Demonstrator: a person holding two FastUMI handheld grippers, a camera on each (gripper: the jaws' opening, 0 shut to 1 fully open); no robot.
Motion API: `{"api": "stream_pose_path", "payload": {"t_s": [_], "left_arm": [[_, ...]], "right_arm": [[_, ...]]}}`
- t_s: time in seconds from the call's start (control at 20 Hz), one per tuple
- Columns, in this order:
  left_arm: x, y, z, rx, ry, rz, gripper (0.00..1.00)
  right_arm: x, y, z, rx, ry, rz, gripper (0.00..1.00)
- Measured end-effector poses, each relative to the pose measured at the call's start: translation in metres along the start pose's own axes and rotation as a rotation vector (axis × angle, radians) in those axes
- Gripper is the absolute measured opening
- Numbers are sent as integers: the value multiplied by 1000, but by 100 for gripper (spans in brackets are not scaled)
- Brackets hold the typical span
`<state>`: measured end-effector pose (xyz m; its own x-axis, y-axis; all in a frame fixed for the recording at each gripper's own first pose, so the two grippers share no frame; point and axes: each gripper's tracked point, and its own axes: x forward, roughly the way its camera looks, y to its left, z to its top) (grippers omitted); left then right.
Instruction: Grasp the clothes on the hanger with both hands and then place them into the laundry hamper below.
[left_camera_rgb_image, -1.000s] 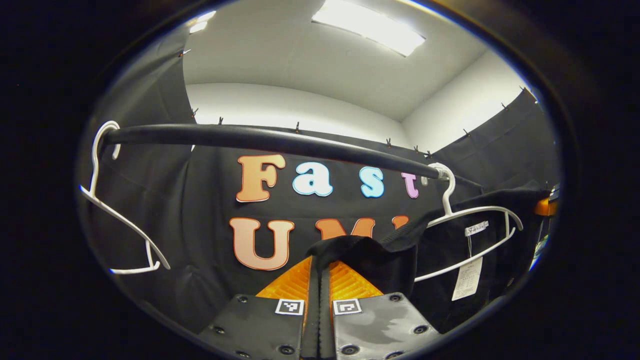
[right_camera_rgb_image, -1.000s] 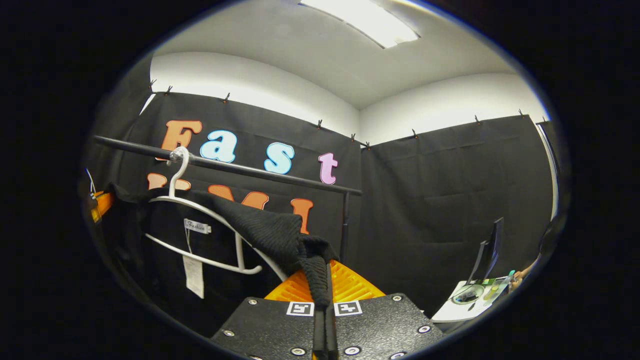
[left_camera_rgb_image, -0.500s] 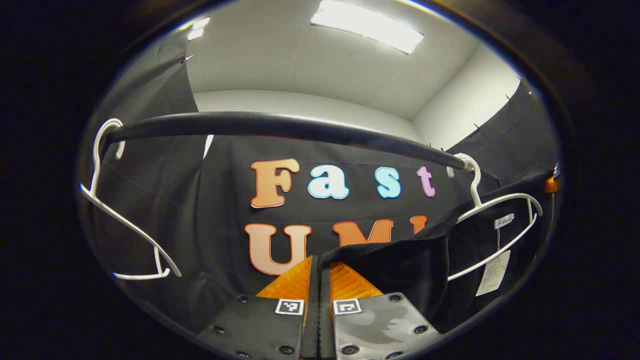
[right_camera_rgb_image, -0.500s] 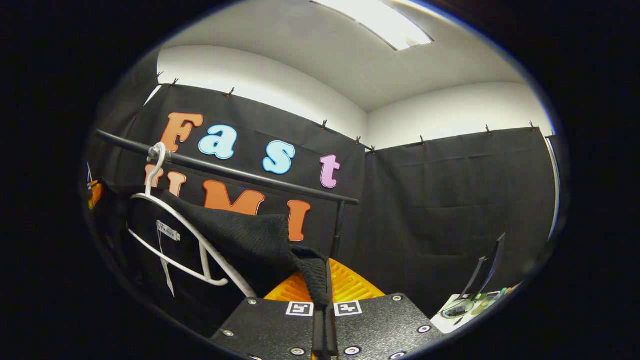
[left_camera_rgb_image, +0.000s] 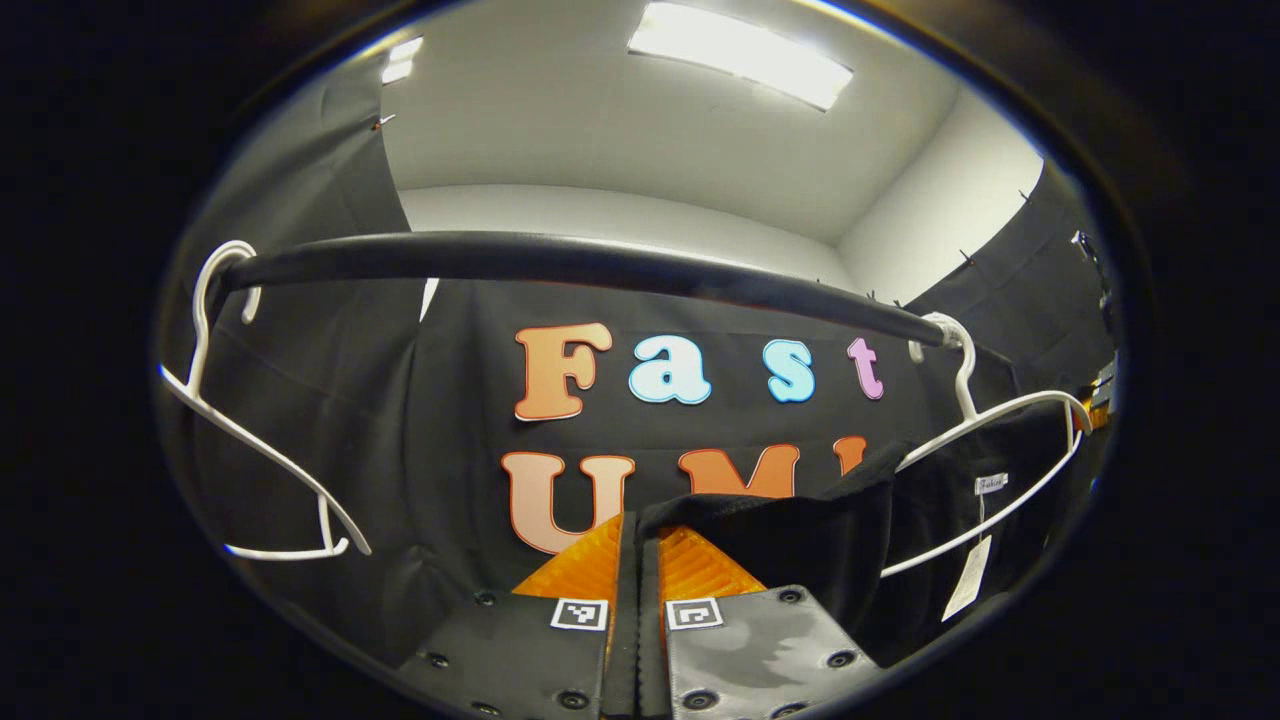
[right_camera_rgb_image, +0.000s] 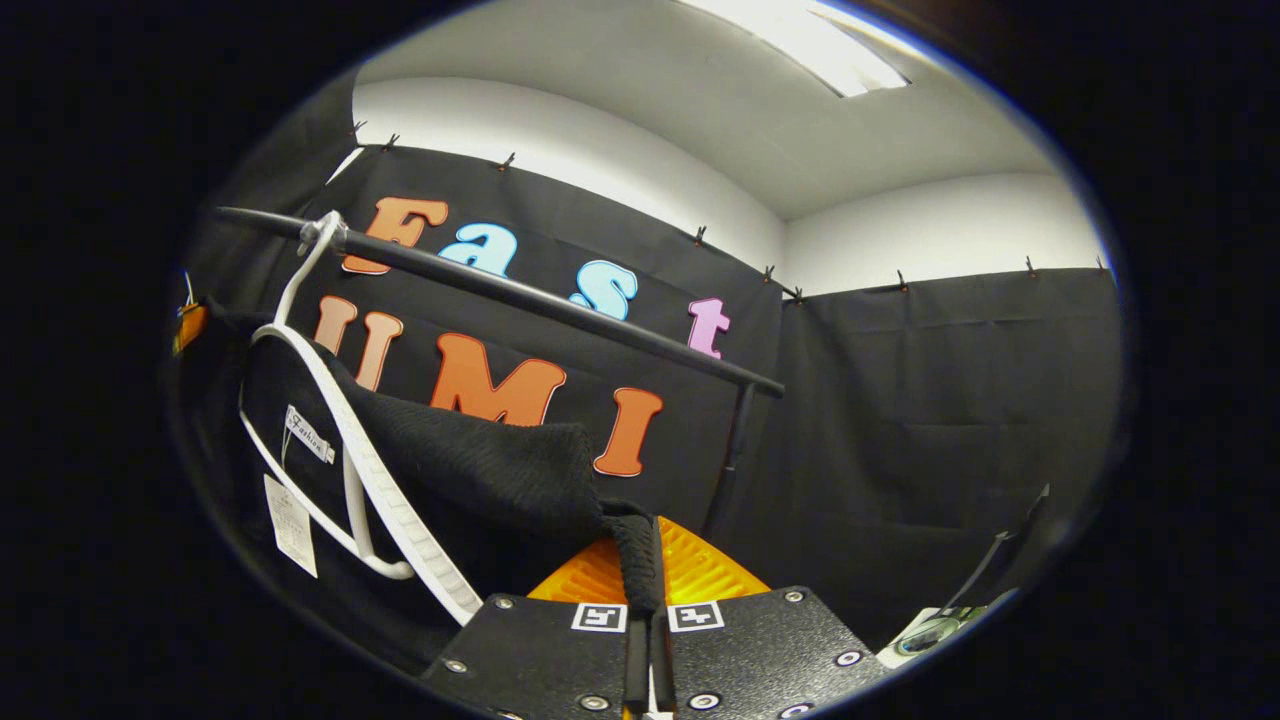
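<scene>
While pinched tight on black cloth, both fingers of the left gripper (left_camera_rgb_image: 638, 560) pressed together on one corner of the top (left_camera_rgb_image: 800, 530), ditto the right gripper (right_camera_rgb_image: 645, 580) on the other shoulder. Draped half off a white hanger (right_camera_rgb_image: 345, 440) on the black rail (left_camera_rgb_image: 560, 260), stretched between the two grippers. Empty spare hanger (left_camera_rgb_image: 250, 450) further left on the rail.

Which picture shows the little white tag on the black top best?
The right gripper view: the tag hangs close and large inside the black top. The left gripper view shows it small near the edge.
</scene>
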<state>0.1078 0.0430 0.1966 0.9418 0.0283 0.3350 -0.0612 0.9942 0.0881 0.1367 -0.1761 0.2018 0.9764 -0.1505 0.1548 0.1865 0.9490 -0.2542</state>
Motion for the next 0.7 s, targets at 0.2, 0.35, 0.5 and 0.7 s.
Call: {"api": "stream_pose_path", "payload": {"t_s": [0.2,0.35,0.5,0.7], "left_arm": [[-2,7,-7,37,7,16,7],[5,9,-17,35,16,28,7],[8,11,-18,38,14,43,7],[10,14,-17,31,7,54,7]], "right_arm": [[6,16,-25,52,15,35,1],[5,24,-53,111,45,67,1],[-3,45,-80,126,69,101,1],[-17,73,-105,172,79,108,1]]}}
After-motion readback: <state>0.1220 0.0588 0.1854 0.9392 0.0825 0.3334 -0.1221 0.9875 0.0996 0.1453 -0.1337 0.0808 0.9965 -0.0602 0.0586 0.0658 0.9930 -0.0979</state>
